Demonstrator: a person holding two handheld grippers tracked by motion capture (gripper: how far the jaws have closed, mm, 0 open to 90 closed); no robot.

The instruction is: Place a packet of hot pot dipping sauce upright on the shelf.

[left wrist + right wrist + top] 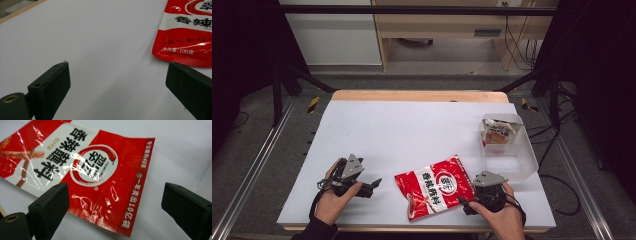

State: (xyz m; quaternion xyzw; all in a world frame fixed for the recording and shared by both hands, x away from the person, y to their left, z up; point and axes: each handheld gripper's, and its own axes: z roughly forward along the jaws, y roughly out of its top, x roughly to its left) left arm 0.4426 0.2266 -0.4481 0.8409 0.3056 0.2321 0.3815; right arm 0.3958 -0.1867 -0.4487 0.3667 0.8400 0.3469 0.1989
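A red and white seasoning packet (434, 186) lies flat on the white table (402, 130) near the front edge. My left gripper (373, 185) rests to the packet's left, pointing at it, a short gap away. In the left gripper view its jaws (117, 82) stand wide open over bare table, with the packet's corner (187, 32) ahead at the right. My right gripper (464, 204) sits at the packet's right front corner. In the right gripper view its open jaws (115, 205) frame the packet's edge (95, 170), with nothing gripped.
A clear plastic tub (522, 160) stands at the right edge of the table with a small orange and white packet (497, 132) in its far end. Black frame posts (277, 85) flank the table. The table's wooden back edge (417, 95) lies far off.
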